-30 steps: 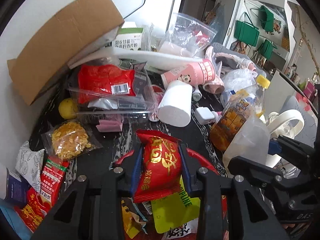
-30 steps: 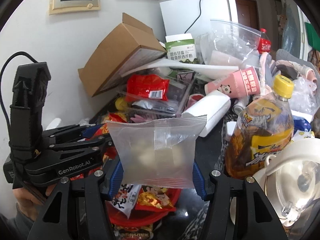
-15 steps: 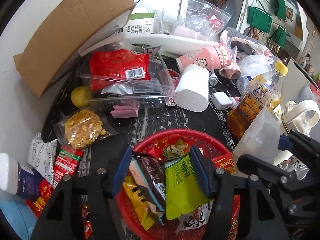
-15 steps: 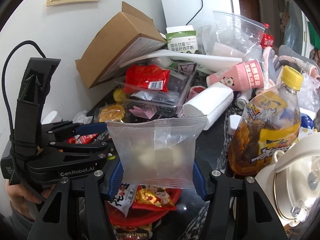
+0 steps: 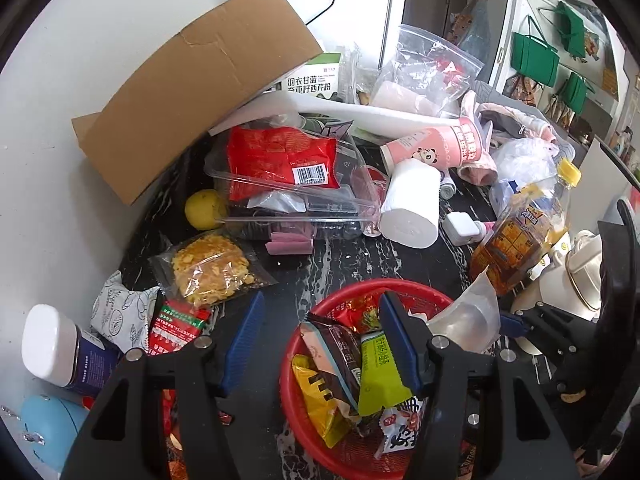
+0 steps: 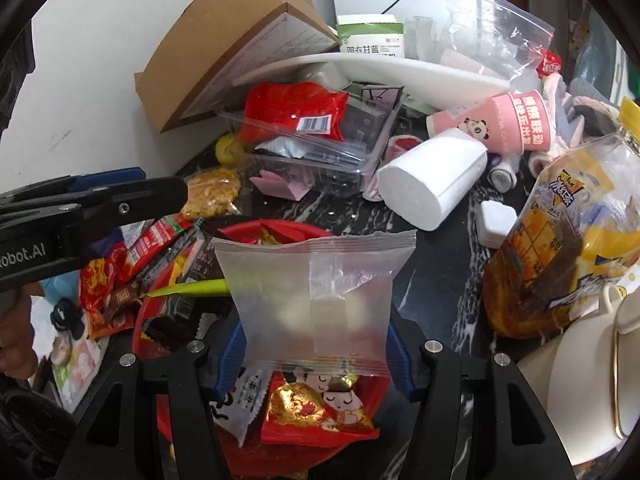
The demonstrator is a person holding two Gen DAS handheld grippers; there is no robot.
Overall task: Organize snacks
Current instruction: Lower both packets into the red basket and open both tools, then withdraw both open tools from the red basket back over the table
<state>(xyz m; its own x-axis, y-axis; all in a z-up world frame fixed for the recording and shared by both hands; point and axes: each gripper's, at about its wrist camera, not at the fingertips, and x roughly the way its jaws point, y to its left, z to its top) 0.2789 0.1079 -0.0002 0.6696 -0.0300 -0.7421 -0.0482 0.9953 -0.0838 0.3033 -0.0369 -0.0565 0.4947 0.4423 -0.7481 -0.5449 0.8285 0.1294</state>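
Note:
A red mesh basket (image 5: 420,292) holds several snack packets on the dark marble counter. My left gripper (image 5: 320,304) stands open over the basket's left rim, with nothing between its blue pads. My right gripper (image 6: 314,356) is shut on a translucent white packet (image 6: 316,292), held upright above the basket (image 6: 138,336). That packet (image 5: 468,320) also shows at the basket's right edge in the left wrist view. Loose snacks lie left of the basket: a clear bag of yellow crisps (image 5: 212,268), a red-green packet (image 5: 176,324) and a white patterned packet (image 5: 116,312).
A clear tray with a red packet (image 5: 280,156) sits behind, under a tilted cardboard box (image 5: 192,92). A toilet roll (image 5: 412,208), pink cup (image 5: 436,148), orange drink bottle (image 5: 520,232) and white kettle (image 5: 576,276) crowd the right. A lemon (image 5: 204,208) and white-lidded jar (image 5: 60,348) stand left.
My left gripper opened and let go of the red-and-gold packet, which now lies in the basket, then shifted left. My right gripper sank toward the basket with its packet.

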